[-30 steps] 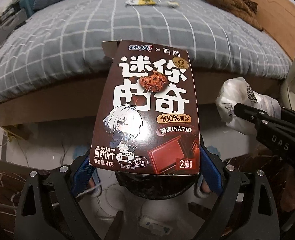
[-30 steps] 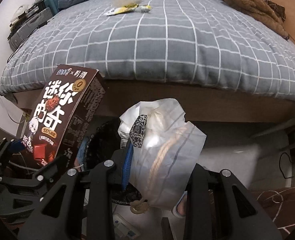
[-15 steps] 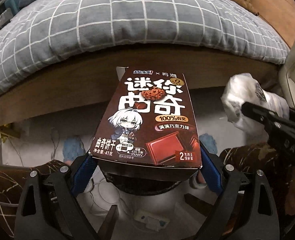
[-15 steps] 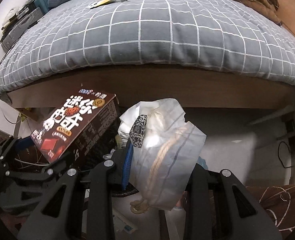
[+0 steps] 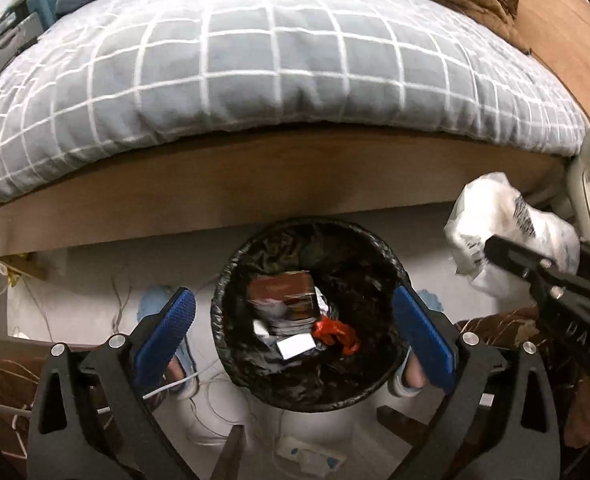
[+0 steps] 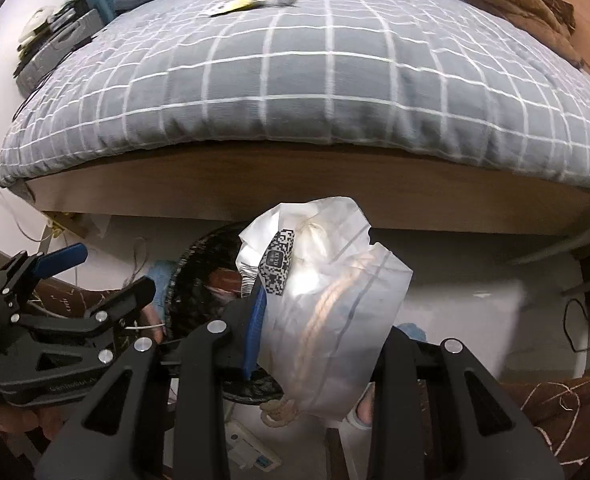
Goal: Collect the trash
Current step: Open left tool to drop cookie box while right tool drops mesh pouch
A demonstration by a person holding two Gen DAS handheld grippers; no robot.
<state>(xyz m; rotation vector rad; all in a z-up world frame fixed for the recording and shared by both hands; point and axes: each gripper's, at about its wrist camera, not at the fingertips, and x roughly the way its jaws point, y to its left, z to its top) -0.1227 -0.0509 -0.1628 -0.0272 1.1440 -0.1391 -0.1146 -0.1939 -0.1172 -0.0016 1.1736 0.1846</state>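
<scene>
Left gripper (image 5: 295,320): jaws wide, just opening further, nothing between the blue pads; it hangs over the bin.
Bin (image 5: 231,280): round, black-lined, on the floor in front of the bed frame.
Cookie box (image 5: 285,288): brown, lying inside the bin among paper scraps and a red wrapper (image 5: 335,330).
Right gripper (image 6: 315,340): jaws narrow, clamped on the plastic bag.
Plastic bag (image 6: 335,280): clear, crumpled, rope inside, at 3 o'clock of the bin.
Bed (image 5: 255,60): grey checked quilt at 12 o'clock; yellow wrapper (image 6: 251,0) on top.
</scene>
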